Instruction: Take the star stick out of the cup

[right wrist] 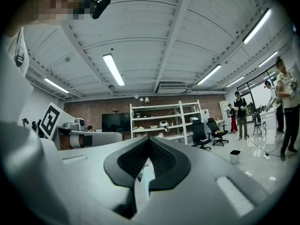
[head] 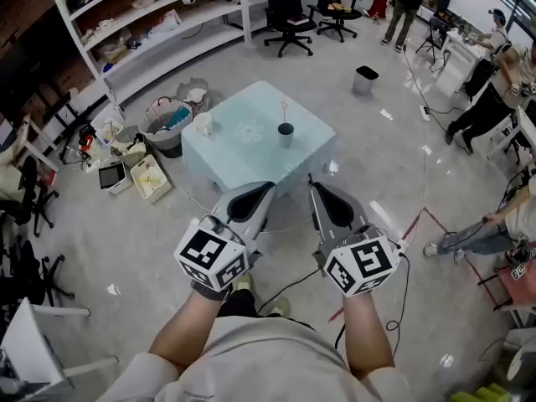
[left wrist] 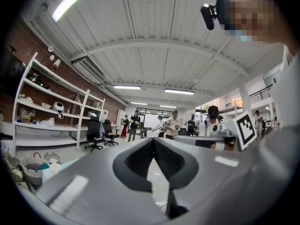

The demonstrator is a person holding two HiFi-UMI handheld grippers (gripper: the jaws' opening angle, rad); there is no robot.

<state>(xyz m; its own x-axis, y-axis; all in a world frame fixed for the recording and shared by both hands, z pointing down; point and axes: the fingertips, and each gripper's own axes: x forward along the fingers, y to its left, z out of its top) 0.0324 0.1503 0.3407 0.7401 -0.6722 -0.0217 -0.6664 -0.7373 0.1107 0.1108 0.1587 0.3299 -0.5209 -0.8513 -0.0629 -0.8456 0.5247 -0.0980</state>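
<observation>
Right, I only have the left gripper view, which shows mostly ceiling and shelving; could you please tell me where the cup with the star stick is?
Observer: The small dark cup stands on the pale blue square table, ahead of both grippers.
Operator: Thank you. Is the stick in it?
Observer: Yes, the thin star-topped stick stands upright in the cup.
Operator: And what is the right gripper doing?
Observer: The right gripper is shut and empty, held short of the table, level with the left gripper.
</observation>
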